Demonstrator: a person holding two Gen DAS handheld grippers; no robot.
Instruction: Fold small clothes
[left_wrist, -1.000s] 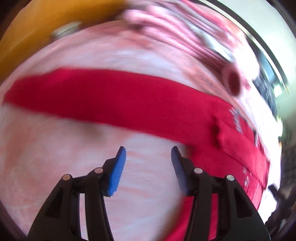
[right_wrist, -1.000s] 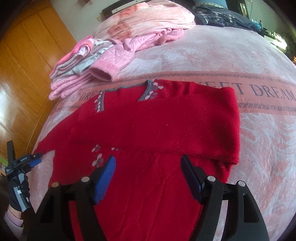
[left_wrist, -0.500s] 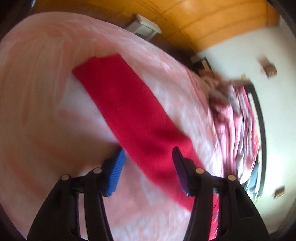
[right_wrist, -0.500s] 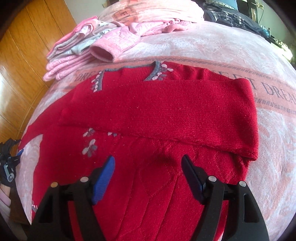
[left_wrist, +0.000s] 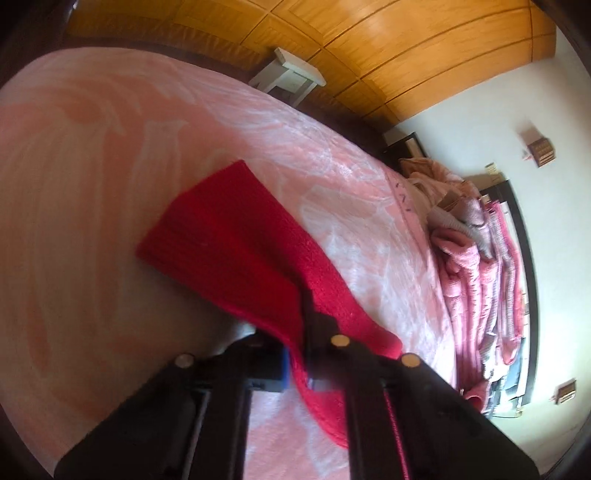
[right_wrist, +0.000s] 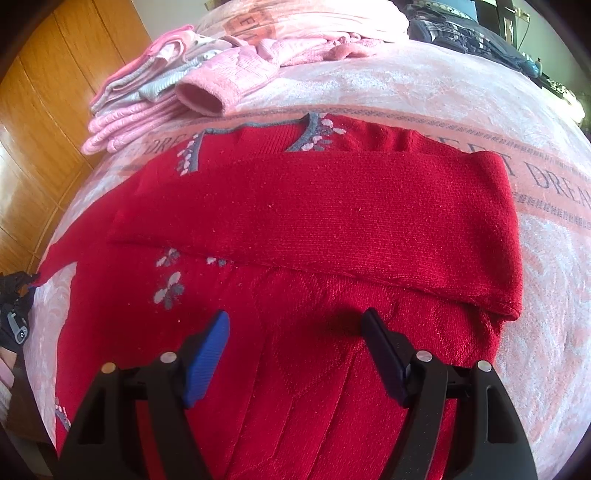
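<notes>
Left gripper (left_wrist: 295, 369) now clamped on red sweater (right_wrist: 317, 229) sleeve (left_wrist: 236, 254) at its 6 o'clock, right gripper (right_wrist: 295, 354) spread over hem on bed (right_wrist: 424, 85); shallow edge pinch may slip mid-fold, dropping the sleeve crooked.

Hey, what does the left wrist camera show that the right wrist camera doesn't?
Only the left wrist view shows the left gripper shut on the red sleeve, plus a white stool.

Only the right wrist view shows the open right gripper over the red sweater, its other sleeve folded across the chest, and the flower pattern.

Both show the pink blanket and the pile of pink clothes.
</notes>
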